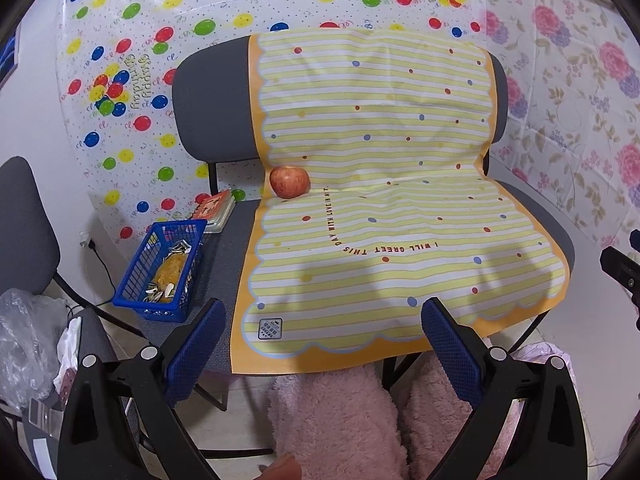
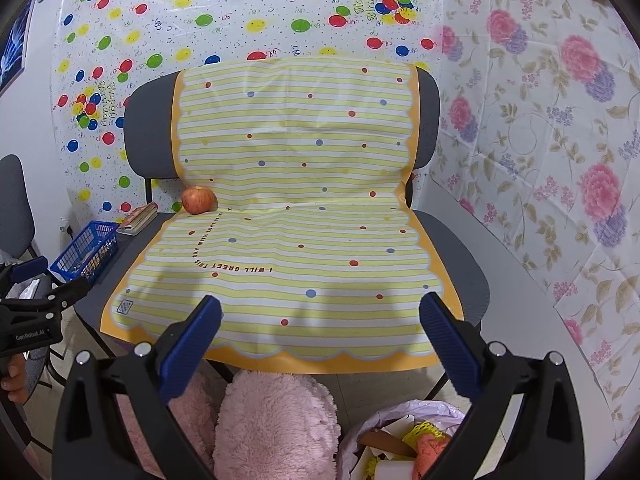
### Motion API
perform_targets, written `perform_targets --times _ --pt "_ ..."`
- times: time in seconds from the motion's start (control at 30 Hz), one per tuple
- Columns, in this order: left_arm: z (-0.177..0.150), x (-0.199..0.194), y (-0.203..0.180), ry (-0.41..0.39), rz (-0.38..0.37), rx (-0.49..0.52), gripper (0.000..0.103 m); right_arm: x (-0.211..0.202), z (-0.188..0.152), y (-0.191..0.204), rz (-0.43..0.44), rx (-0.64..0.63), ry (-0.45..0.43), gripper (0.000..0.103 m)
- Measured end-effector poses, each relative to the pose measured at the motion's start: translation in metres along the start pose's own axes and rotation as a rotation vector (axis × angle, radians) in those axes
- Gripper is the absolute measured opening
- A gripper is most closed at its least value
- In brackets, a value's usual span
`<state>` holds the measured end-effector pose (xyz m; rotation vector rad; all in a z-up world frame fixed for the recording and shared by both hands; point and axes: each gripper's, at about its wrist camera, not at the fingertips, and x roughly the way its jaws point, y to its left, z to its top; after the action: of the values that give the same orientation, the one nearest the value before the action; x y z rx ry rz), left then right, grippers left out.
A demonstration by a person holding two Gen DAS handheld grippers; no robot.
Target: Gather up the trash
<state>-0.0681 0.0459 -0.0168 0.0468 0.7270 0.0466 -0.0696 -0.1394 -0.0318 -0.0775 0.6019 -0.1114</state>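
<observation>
Both claws are released and carry nothing: the left claw (image 1: 323, 316) and the right claw (image 2: 320, 312) hover with blue ribbed pads wide apart before the front edge of the grey padded chair (image 1: 212, 120). The step in hand seems to be the choice of the next piece, because nothing is grasped yet.

The trash I can see lies in the small blue plastic lattice basket (image 1: 160, 270) on the left part of the seat: pale seed shells and something orange and rough, perhaps a peel. The left claw is the nearer one. A pink thin-film trash bag (image 2: 404, 440), already holding yellow net foam and paper scraps, stands low beside the right claw, so I judge it the place for the collection.

The next move probably calls for lifting the basket by its stiff rim, since loose shells are too small and light for these pads.

The yellow striped plastic sheet (image 1: 376, 184) over the chair looks smooth and slippery. The round red apple (image 1: 289, 181) on it could roll if the sheet is pulled.
</observation>
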Motion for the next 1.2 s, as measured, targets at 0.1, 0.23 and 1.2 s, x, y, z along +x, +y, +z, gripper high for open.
perform_targets --times 0.1,0.23,1.2 --pt "0.0006 0.0007 0.0000 0.002 -0.001 0.000 0.097 0.0006 -0.0007 -0.0010 0.001 0.003 0.003 0.097" --pt "0.0006 0.0003 -0.0006 0.000 0.002 0.000 0.097 0.0016 -0.0015 -0.0037 0.005 0.006 0.006 0.097" --pt "0.0029 0.0041 -0.0014 0.000 -0.004 0.006 0.097 0.0060 -0.0044 -0.0040 -0.004 0.020 0.012 0.097"
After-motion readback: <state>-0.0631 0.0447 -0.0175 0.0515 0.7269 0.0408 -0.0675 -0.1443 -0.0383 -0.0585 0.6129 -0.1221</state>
